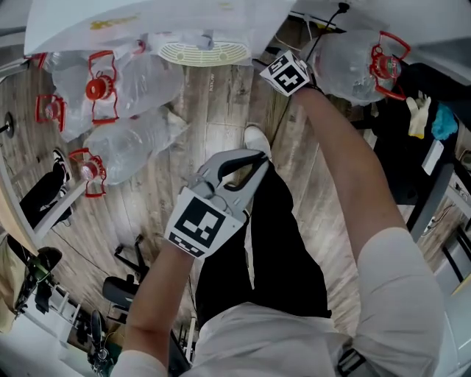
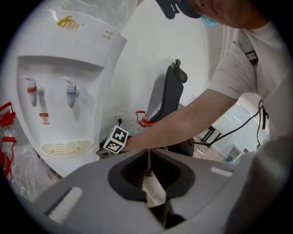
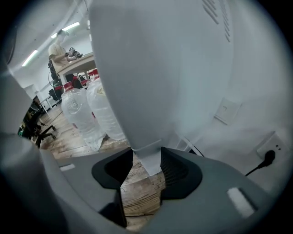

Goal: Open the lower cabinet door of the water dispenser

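The white water dispenser [image 2: 68, 68] stands ahead, with two taps and a cream drip tray [image 2: 64, 148]. From above I see only its top [image 1: 147, 22] and the tray [image 1: 204, 51]; the lower cabinet door is hidden. My right gripper's marker cube [image 1: 287, 74] is at the dispenser's right side, low by the tray [image 2: 115, 139]. My right gripper [image 3: 145, 167] is open, with a white lower edge of the dispenser body [image 3: 149, 157] between the jaws. I cannot tell whether that edge is the door's. My left gripper [image 1: 254, 163] hangs back over the floor, shut and empty.
Several large clear water bottles with red handles lie left of the dispenser [image 1: 125, 88], and another lies to its right [image 1: 353, 62]. A black chair [image 2: 171, 91] stands behind the right arm. A plugged wall socket [image 3: 270, 157] is at the right. My shoe [image 1: 257, 140] is near the dispenser's base.
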Motion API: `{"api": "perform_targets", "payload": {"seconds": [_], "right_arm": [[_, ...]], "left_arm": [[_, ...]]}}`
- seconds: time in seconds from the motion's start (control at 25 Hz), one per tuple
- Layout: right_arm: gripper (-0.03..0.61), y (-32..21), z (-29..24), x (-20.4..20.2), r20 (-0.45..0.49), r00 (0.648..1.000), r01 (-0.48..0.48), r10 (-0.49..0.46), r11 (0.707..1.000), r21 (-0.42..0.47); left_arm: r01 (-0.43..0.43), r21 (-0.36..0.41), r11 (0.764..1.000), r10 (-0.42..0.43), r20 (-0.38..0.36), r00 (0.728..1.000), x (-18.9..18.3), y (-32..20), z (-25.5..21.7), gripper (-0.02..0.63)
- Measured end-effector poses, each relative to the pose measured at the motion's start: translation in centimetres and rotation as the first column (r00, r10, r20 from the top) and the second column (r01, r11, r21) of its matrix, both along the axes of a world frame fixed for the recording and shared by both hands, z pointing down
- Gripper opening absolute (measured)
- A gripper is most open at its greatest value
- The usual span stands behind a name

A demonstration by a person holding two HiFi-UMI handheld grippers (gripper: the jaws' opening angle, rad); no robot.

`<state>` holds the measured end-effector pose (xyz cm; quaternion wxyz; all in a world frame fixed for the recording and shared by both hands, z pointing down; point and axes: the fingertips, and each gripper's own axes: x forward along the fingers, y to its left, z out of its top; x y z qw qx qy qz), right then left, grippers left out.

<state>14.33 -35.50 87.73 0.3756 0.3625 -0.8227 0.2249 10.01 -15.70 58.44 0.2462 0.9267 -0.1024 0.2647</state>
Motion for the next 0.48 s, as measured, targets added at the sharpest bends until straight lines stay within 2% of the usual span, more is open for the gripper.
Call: {"api": "perform_targets", "payload": {"seconds": [0.28,0.48], "right_arm": [[0.172,-0.1,-0.9,0.2,-0.044,0.998,-0.039,0.038,0.999,-0.003],[0.173,1.4,-0.8,-0.7,-0.046,0.999,-0.019,0.018,0.999,-0.028]], "left_arm": [[0.035,0.009,0.999,-0.035,-0.004,0.999,-1.7,0.2,-0.3,0.058],[0.051,0.015,0.999,-0.051,-0.010,0.999,-2.8,0.3,-0.7,0.058]]}}
